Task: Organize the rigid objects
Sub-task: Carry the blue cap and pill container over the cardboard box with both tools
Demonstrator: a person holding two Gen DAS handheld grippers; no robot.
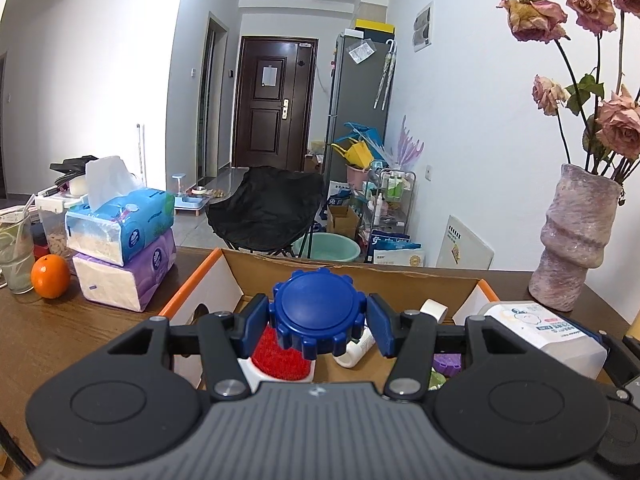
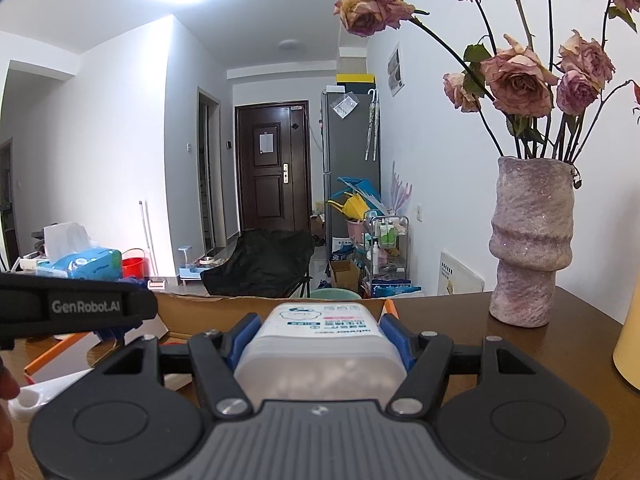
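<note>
While boxed: two tissue packs (image 1: 124, 236).

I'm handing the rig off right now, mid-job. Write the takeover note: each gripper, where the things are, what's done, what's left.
Left gripper: shut on the blue lid of a bottle with a red label, held above the cardboard box.
Right gripper: shut on a white plastic container, held just short of the box's near right corner.
Already in the box: a white tube, a tape roll, something purple.
Left to do: set both held items into the box and release.
Not part of this: vase, tissue packs, orange on the table.
</note>
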